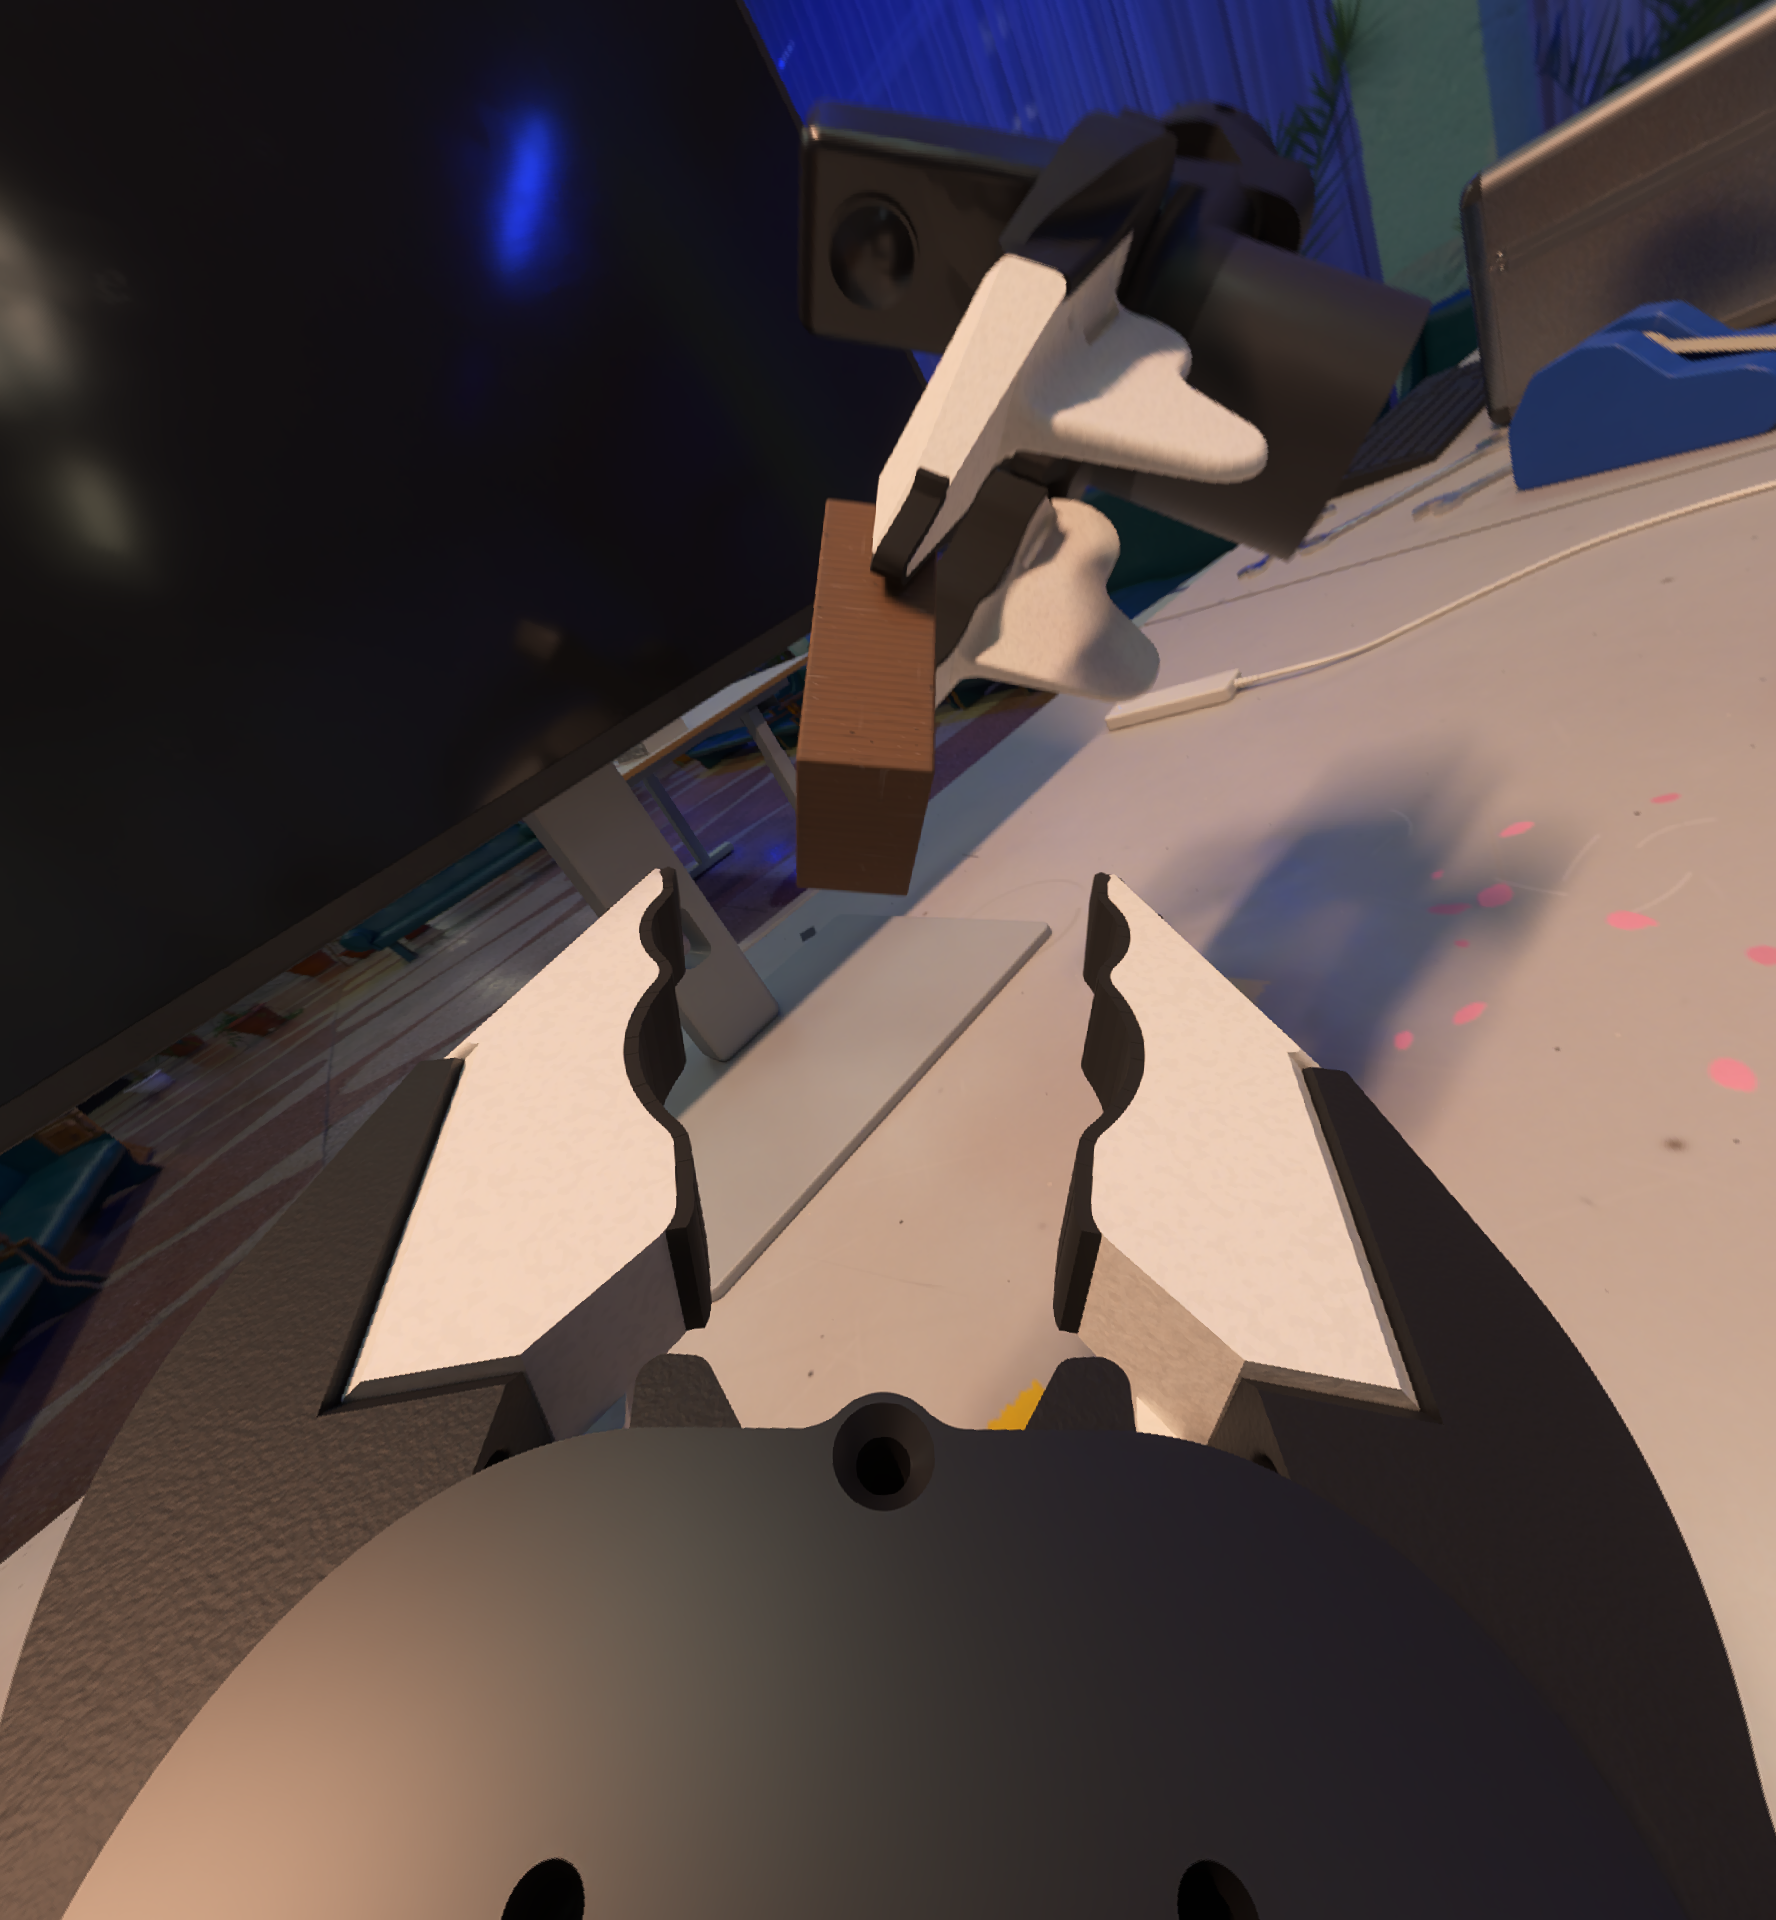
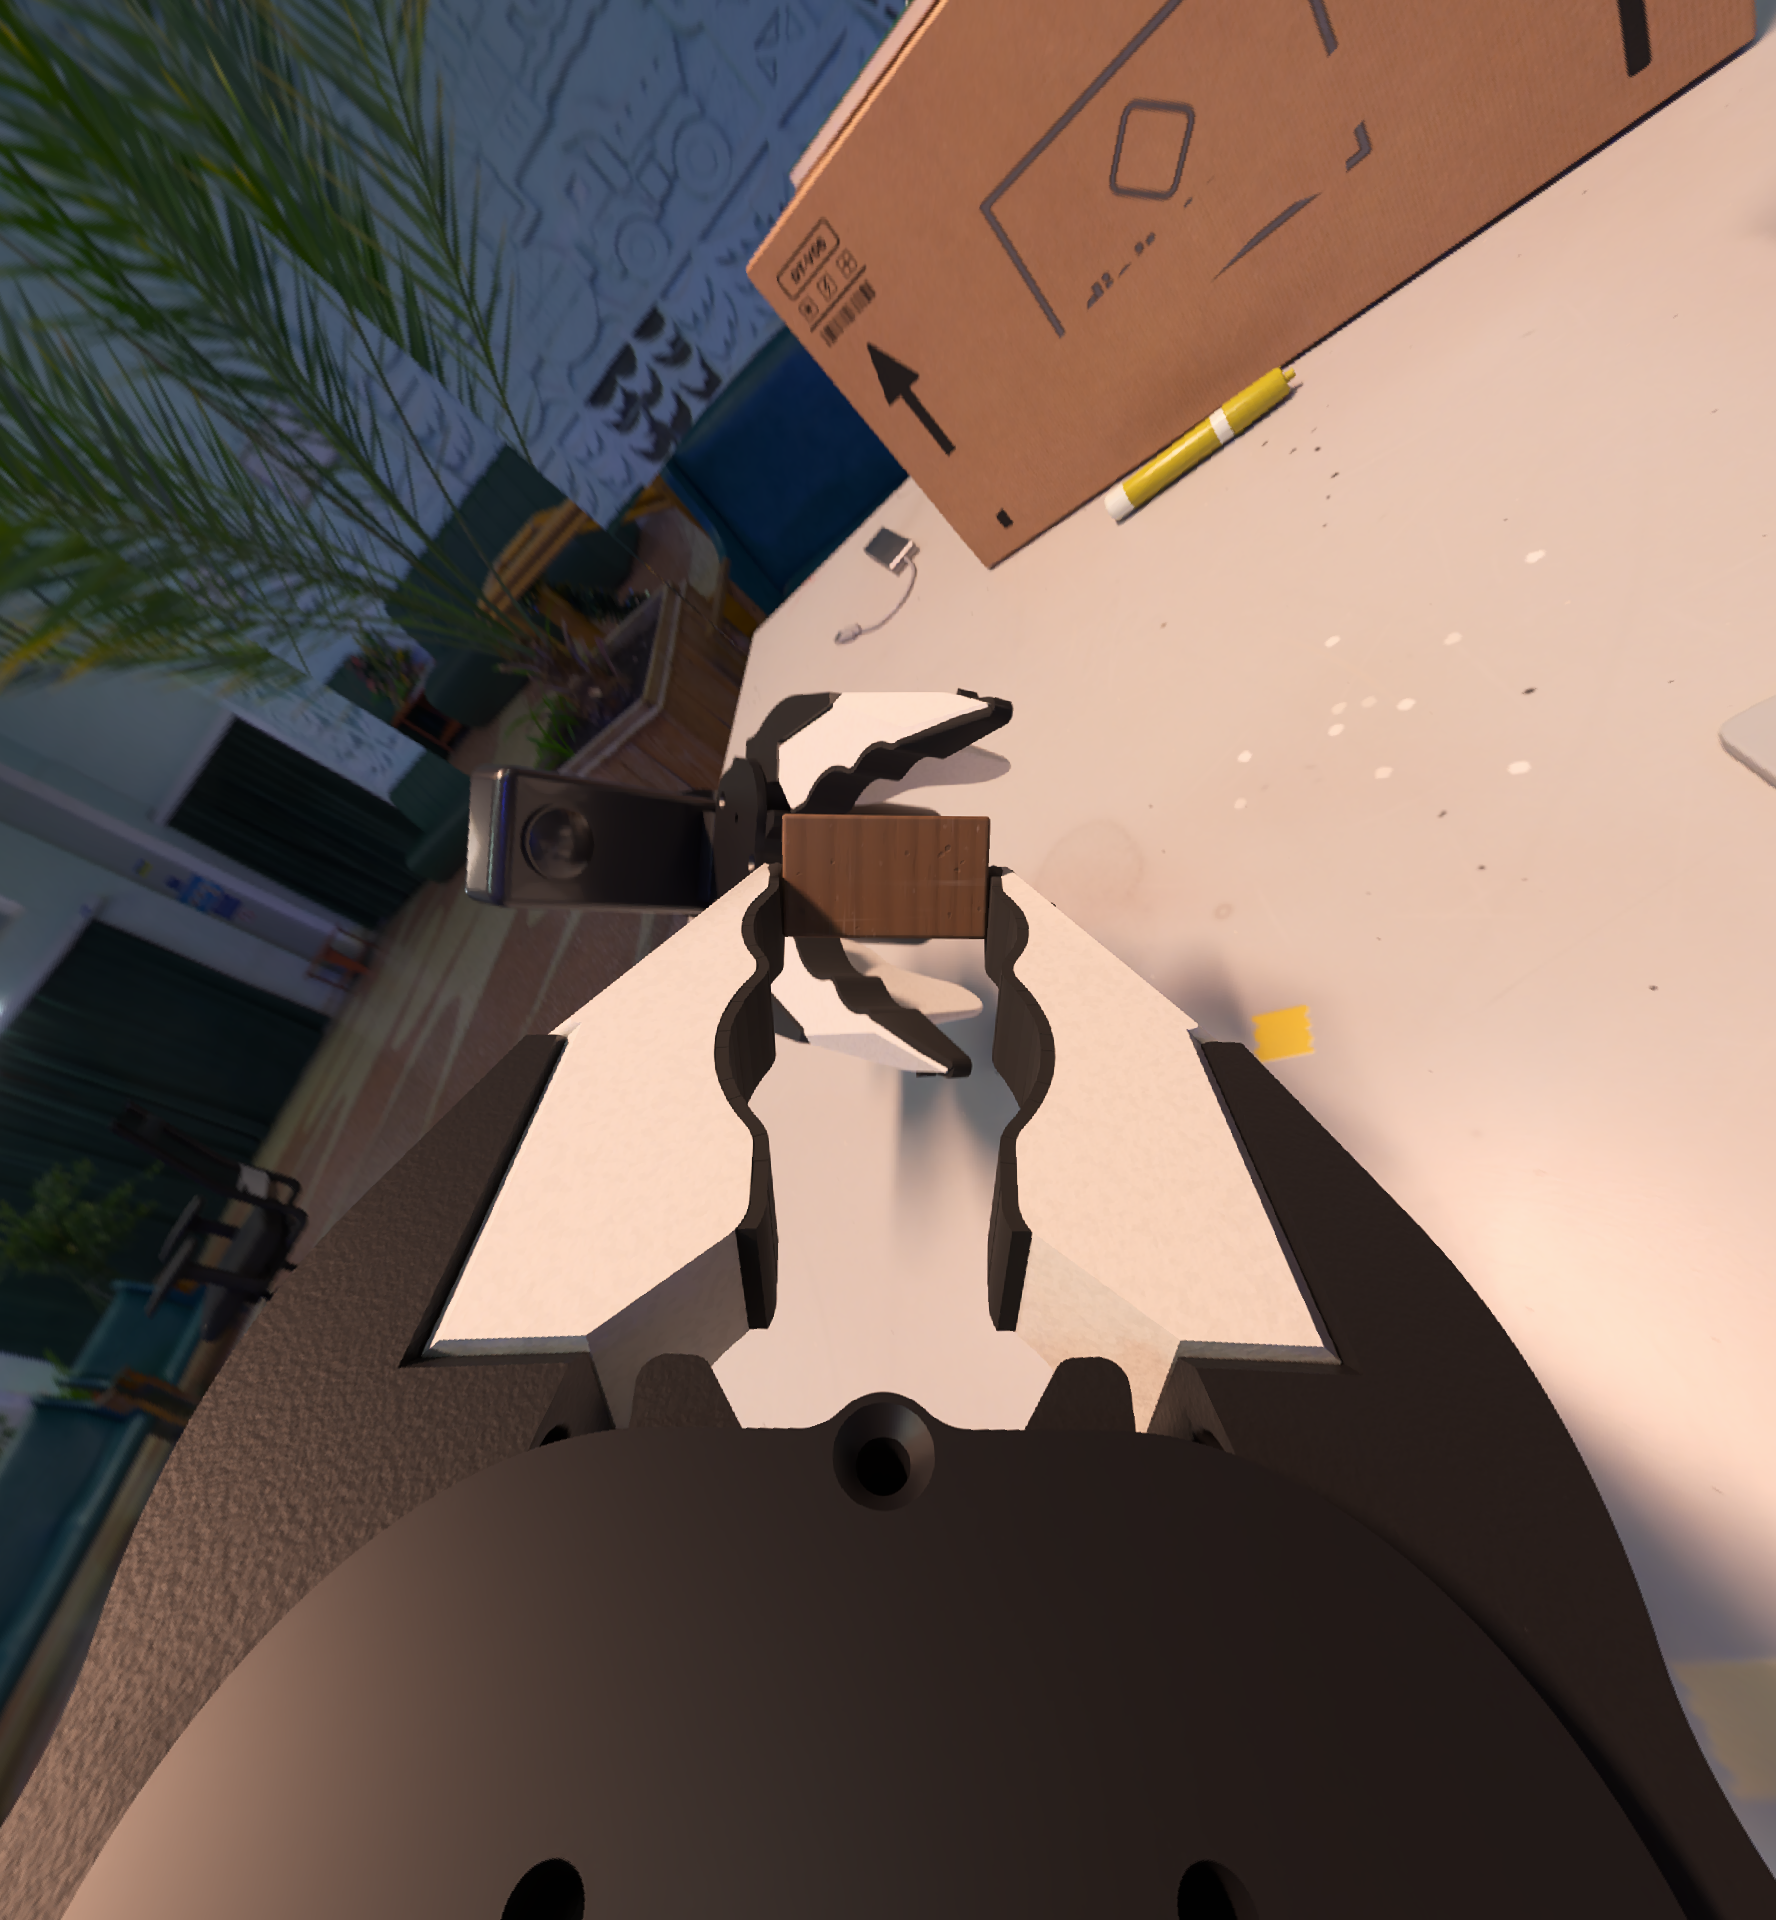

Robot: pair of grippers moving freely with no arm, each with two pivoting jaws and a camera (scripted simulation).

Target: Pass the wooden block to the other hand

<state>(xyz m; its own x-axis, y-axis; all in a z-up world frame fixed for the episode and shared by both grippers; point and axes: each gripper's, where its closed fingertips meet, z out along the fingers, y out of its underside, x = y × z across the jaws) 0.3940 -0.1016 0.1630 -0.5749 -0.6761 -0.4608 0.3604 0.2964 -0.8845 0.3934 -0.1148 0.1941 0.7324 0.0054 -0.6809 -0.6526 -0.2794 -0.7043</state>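
Note:
A brown wooden block (image 1: 866, 717) hangs in the air above the white table (image 1: 1486, 748). My right gripper (image 1: 931, 582) is shut on its far end; in the right wrist view the right gripper (image 2: 884, 883) has a fingertip on each side of the block (image 2: 884, 873). My left gripper (image 1: 884, 894) is open and empty. The block's near end is just ahead of its fingertips, centred on the gap. In the right wrist view the left gripper's fingers (image 2: 905, 722) spread above and below the block, behind it.
A large dark monitor (image 1: 292, 416) on a grey stand (image 1: 655, 894) fills the left. A white cable with adapter (image 1: 1175, 701), a blue tape dispenser (image 1: 1673, 395) and a grey case (image 1: 1673, 187) lie beyond. A cardboard box (image 2: 1227, 239) and a yellow marker (image 2: 1196, 442) sit on the table.

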